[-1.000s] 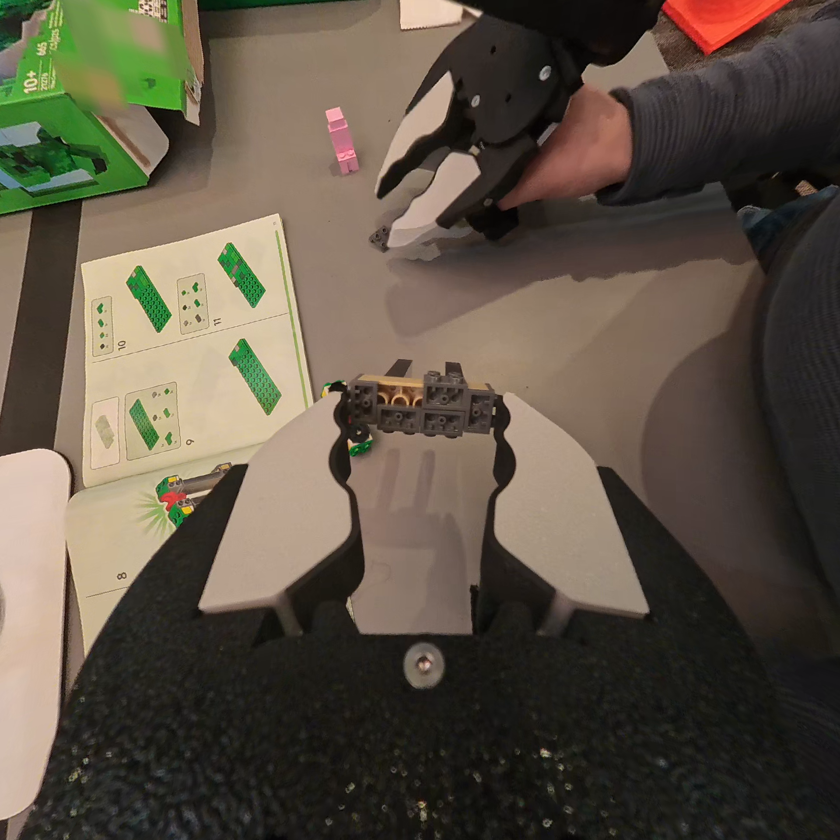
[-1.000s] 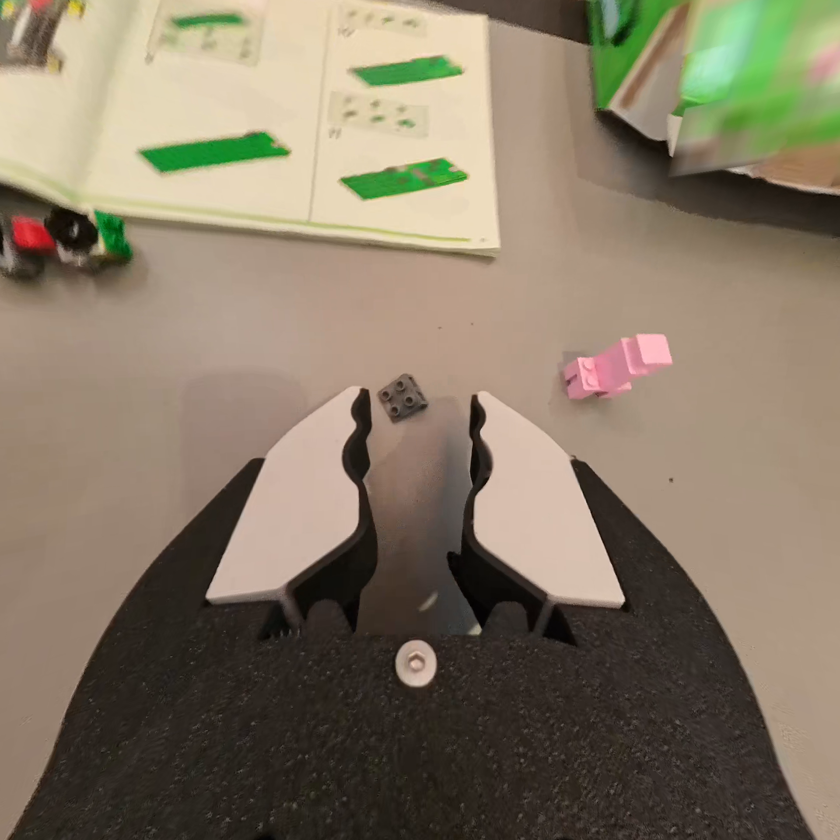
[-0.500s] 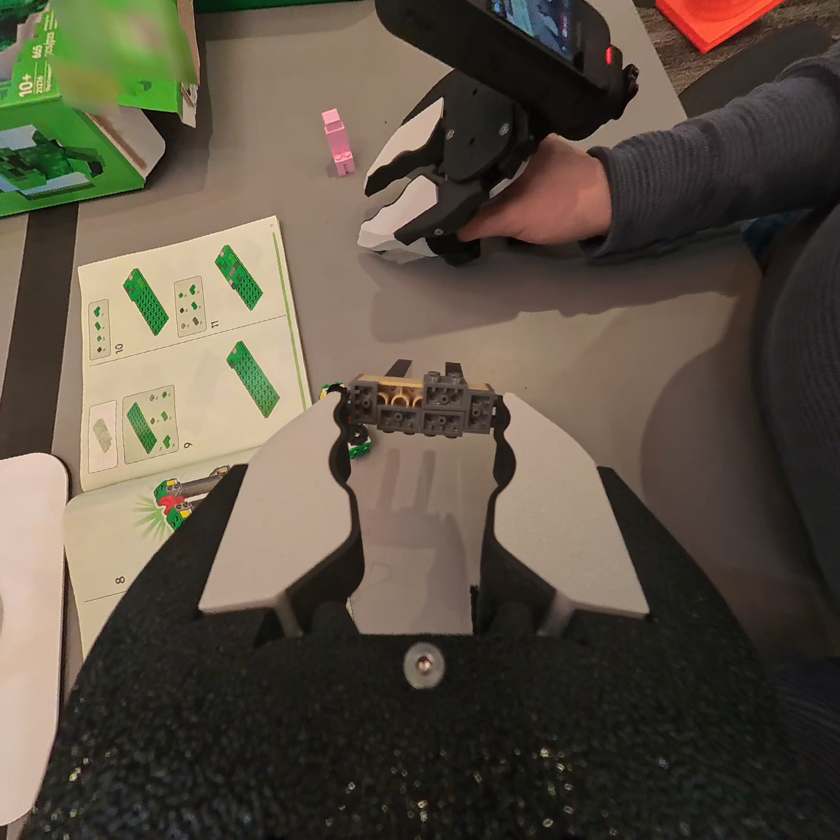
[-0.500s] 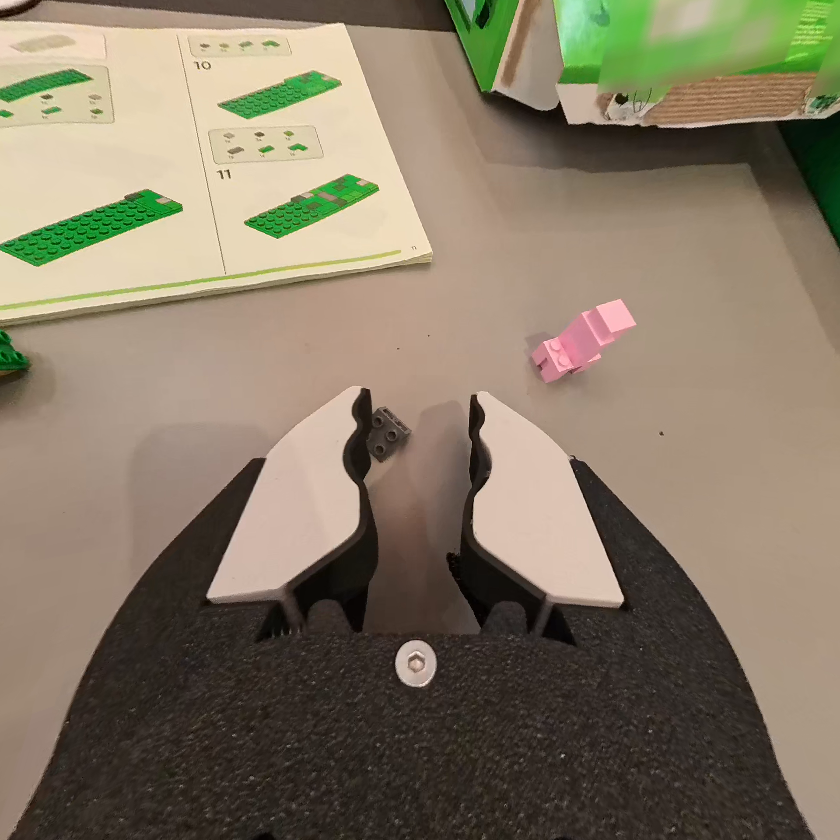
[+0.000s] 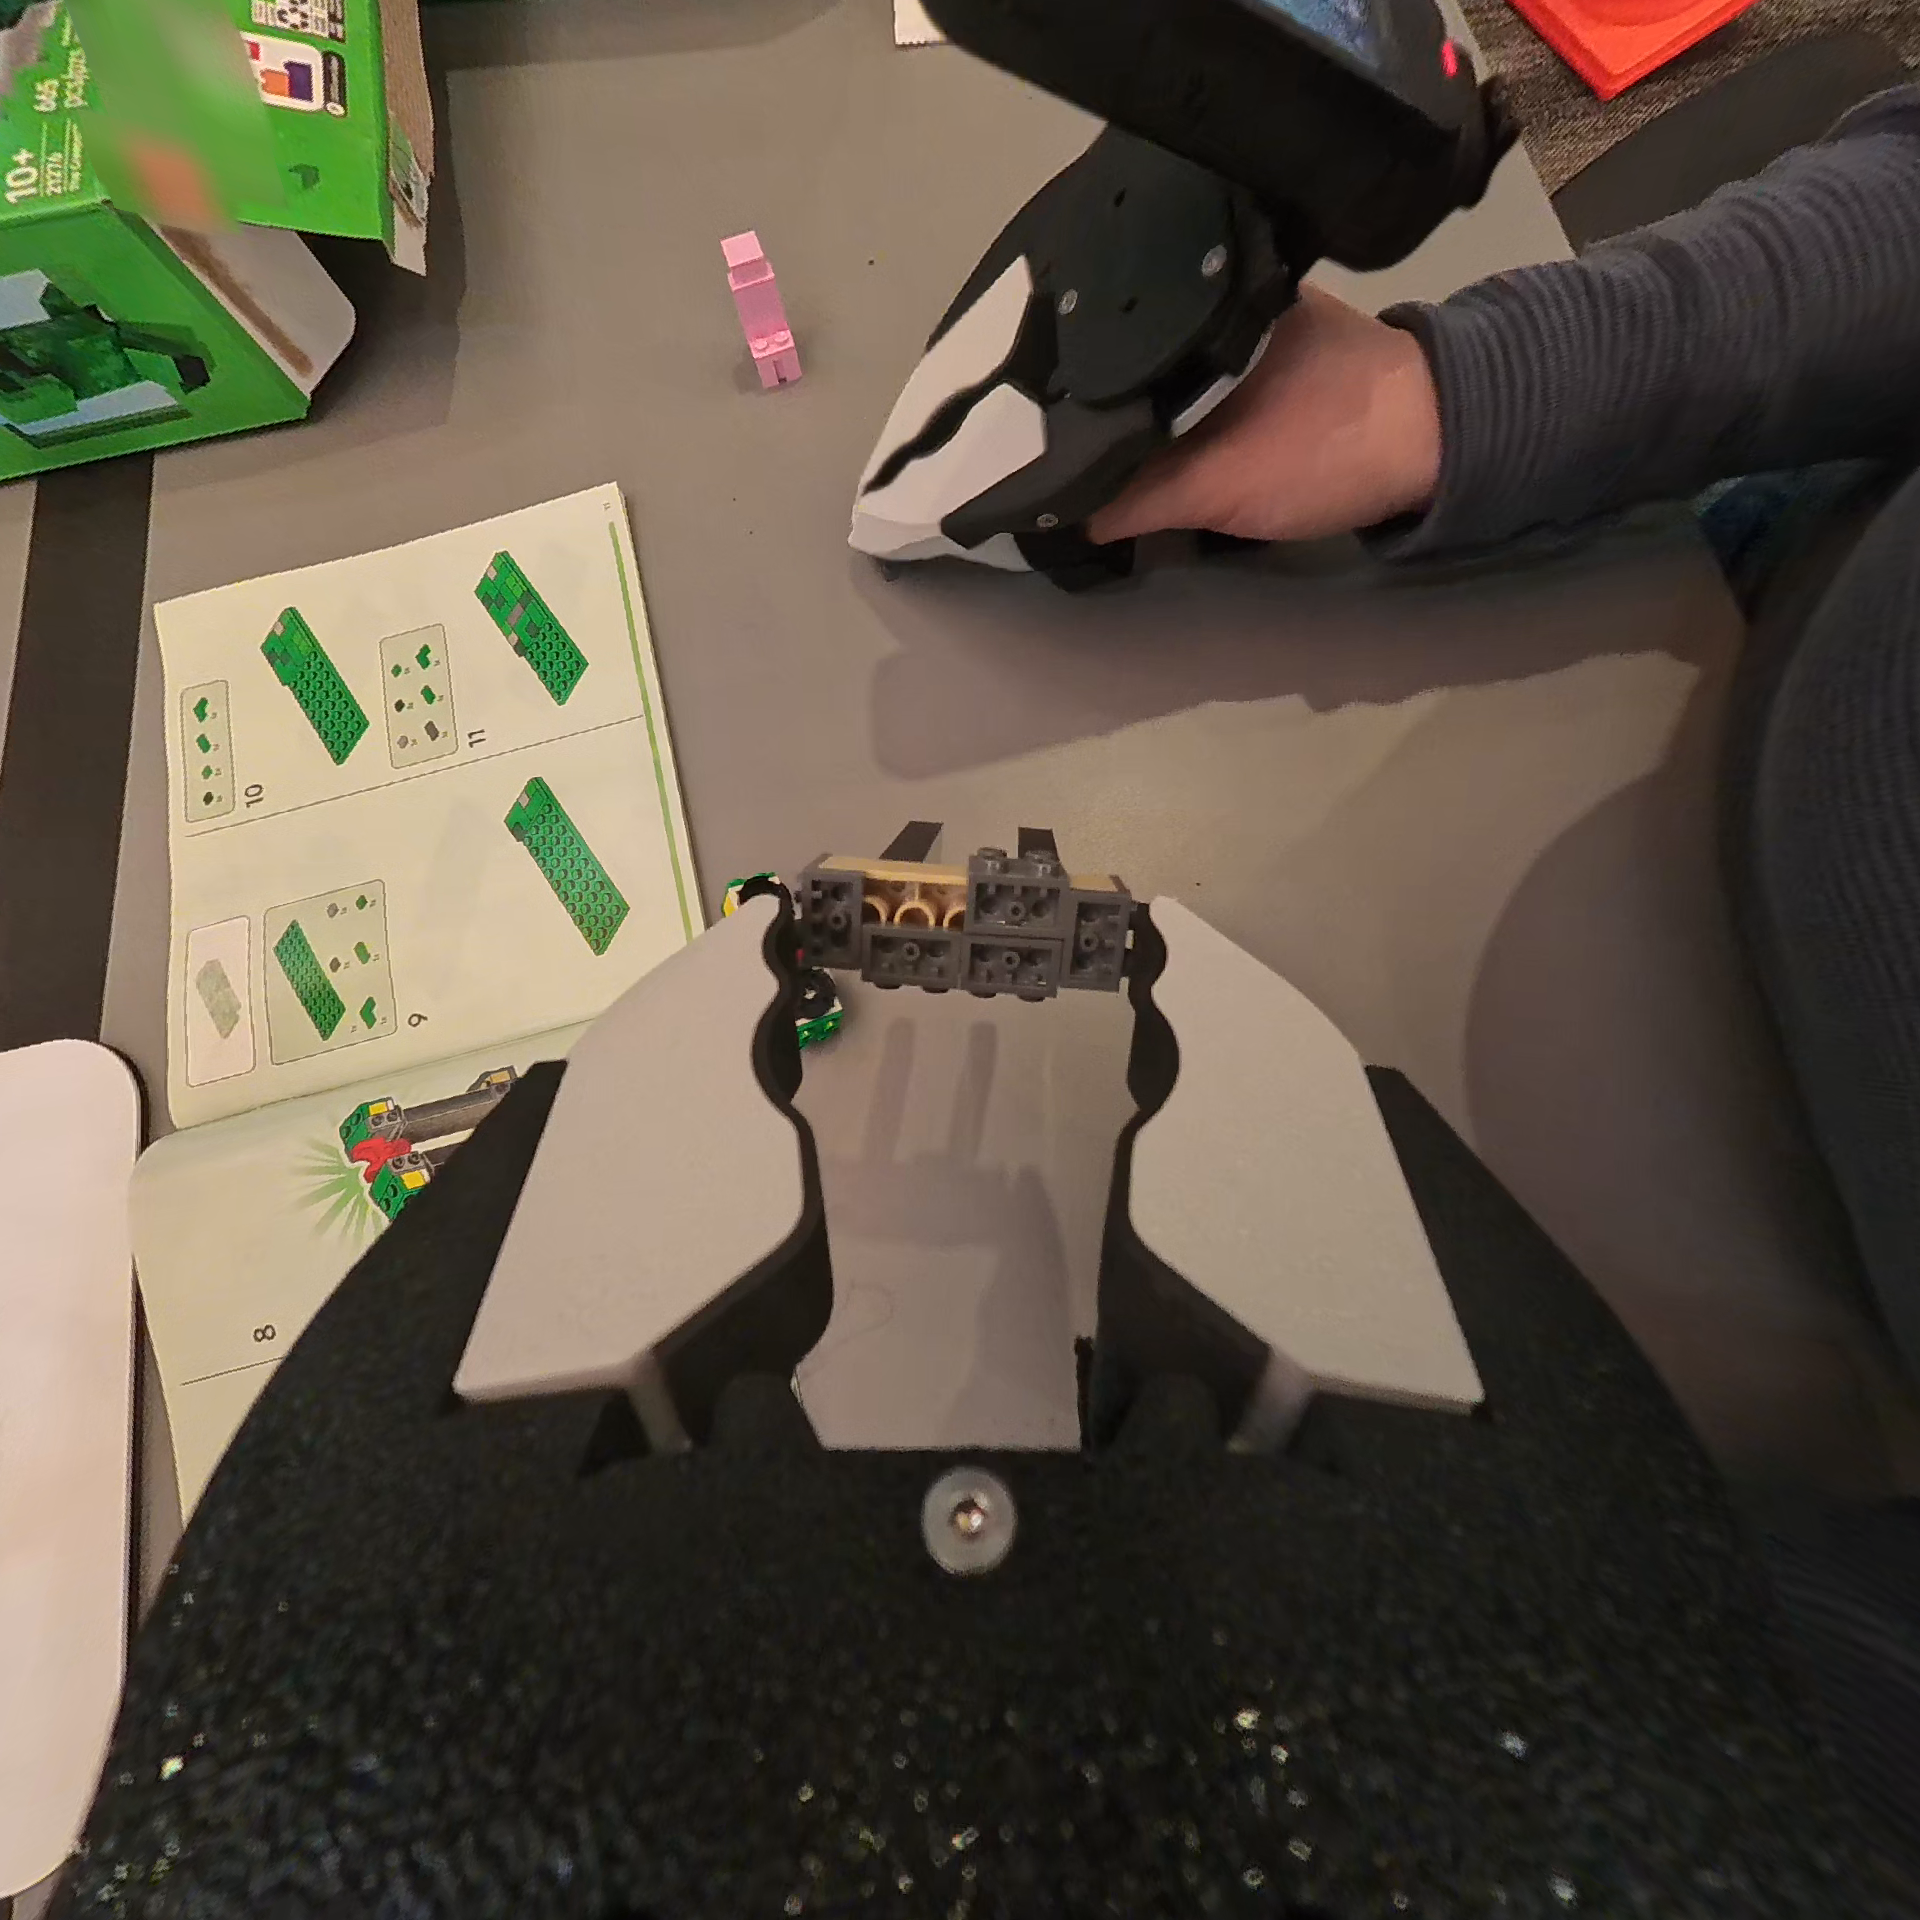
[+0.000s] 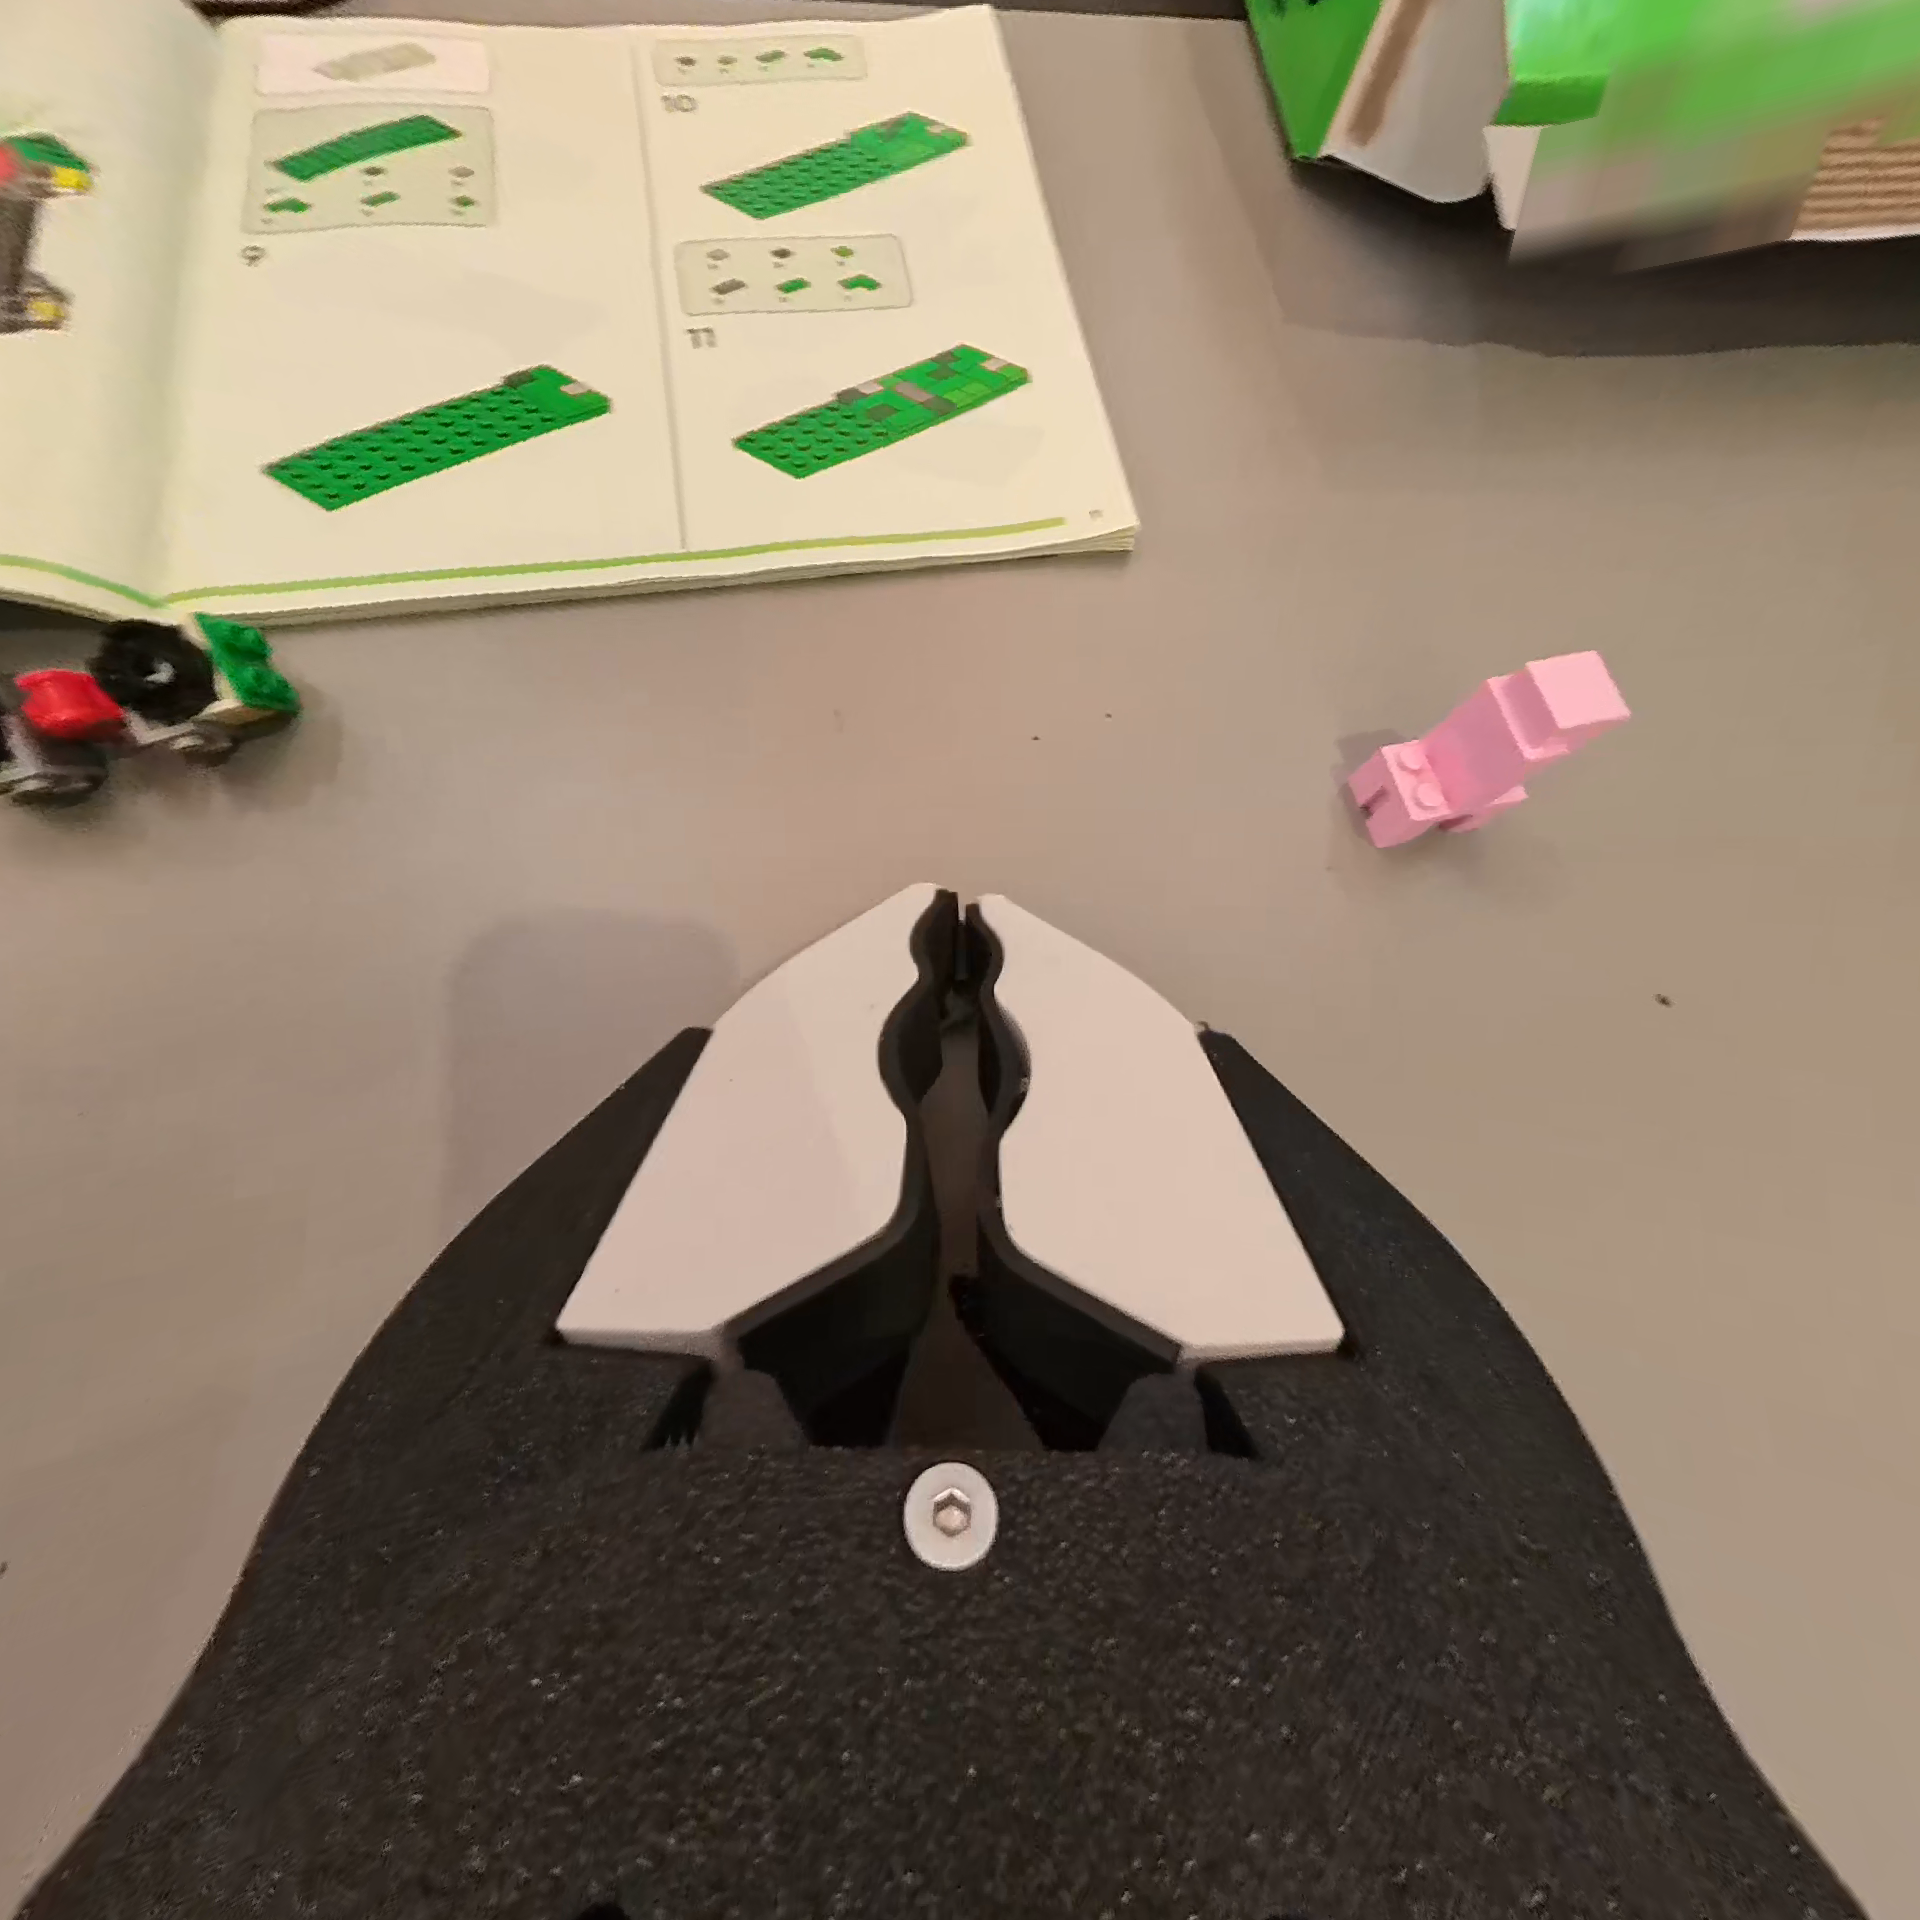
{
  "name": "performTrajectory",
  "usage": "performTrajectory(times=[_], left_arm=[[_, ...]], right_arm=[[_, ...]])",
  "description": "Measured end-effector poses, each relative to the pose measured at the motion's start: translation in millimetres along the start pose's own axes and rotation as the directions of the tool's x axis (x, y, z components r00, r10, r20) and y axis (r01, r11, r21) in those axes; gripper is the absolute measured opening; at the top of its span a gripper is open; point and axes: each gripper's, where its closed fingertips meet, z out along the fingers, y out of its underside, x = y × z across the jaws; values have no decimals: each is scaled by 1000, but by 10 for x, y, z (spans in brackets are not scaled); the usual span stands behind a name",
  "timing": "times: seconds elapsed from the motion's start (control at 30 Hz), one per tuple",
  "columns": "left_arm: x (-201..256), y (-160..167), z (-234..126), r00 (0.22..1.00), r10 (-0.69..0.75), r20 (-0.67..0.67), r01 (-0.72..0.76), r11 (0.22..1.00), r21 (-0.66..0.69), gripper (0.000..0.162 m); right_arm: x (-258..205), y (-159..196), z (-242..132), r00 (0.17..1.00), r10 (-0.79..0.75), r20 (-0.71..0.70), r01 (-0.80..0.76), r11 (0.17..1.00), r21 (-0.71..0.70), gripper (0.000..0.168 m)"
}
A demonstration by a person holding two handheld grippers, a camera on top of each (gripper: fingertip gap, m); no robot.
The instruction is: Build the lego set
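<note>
My left gripper (image 5: 961, 940) is shut on a dark grey and tan brick assembly (image 5: 997, 935). The pads press on its two ends and hold it a little above the grey table (image 5: 1247, 810). My right gripper (image 6: 961, 909) is shut with its tips down at the table. A thin dark edge between the pads is the small dark grey plate (image 6: 968, 940). The right gripper also shows in the left wrist view (image 5: 878, 530), tips on the table, held by a hand (image 5: 1299, 447).
An open instruction booklet (image 5: 416, 779) (image 6: 623, 312) lies left. A pink pig figure (image 5: 764, 312) (image 6: 1486, 748) stands nearby. A green box (image 5: 135, 260) (image 6: 1558, 104) is at the back. A small green, black and red build (image 6: 135, 696) lies by the booklet. A white tray (image 5: 52, 1351) is far left. Some 20 cm of space lies between my two pairs of fingers.
My right gripper moved up to the small dark grey plate, which tipped against its left finger, then the pads came together on it. My left gripper kept still with the assembly.
</note>
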Motion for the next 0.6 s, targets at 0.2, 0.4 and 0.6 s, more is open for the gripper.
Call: performTrajectory(times=[0.2, 0.4, 0.6], left_arm=[[1, -6, -14, 1000, 1, 2, -1, 1000, 5, 61], [5, -9, -12, 1000, 3, 2, -3, 1000, 4, 61], [11, -7, 6, 1000, 4, -2, -4, 1000, -2, 61]], right_arm=[[-177, 4, -20, 969, -83, 234, 82, 997, 13, 0], [-13, -172, -246, 974, -167, 155, 142, 977, 161, 15], [-28, 118, -263, 964, -214, 161, 209, 977, 46, 29]])
